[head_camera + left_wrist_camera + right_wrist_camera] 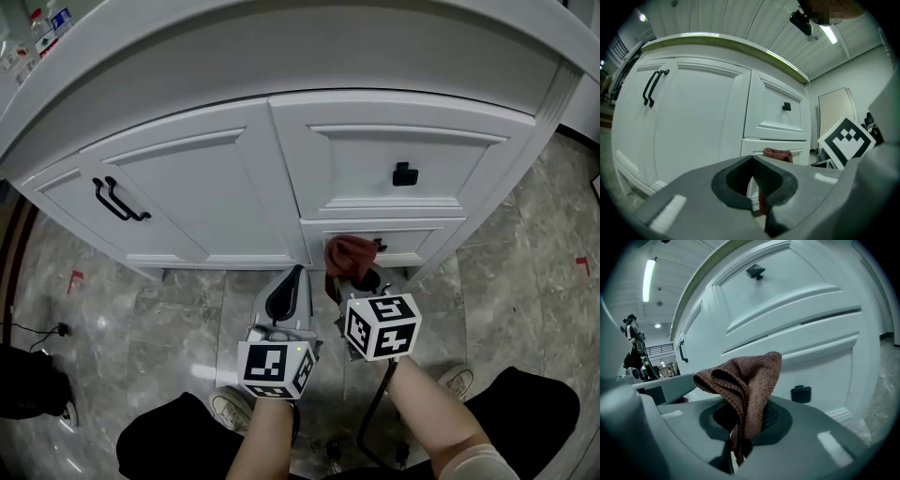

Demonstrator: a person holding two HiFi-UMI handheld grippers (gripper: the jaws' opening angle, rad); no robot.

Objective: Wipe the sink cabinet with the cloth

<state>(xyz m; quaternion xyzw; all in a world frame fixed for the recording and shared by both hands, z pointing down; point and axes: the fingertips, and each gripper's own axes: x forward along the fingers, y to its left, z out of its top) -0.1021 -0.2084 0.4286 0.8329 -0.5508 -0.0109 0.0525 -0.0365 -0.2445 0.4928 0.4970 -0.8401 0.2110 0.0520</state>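
Note:
The white sink cabinet (216,178) (693,122) (811,310) fills the far half of the head view. A brown knitted cloth (347,255) (777,153) (750,380) is bunched upright in my right gripper (354,279) (740,420), which is shut on it. The cloth is held close to the front of the lower drawer (417,240), beside its black knob (379,246) (800,393). Whether it touches the drawer I cannot tell. My left gripper (294,275) (753,161) hangs just left of it, shut and holding nothing, pointing at the cabinet's base.
The upper drawer has a black knob (404,174) (786,106) (755,271). The left door carries two black bar handles (117,200) (651,86). Grey marble floor (178,328) lies below. The person's shoes (230,408) stand near; a black bag (28,380) lies at left.

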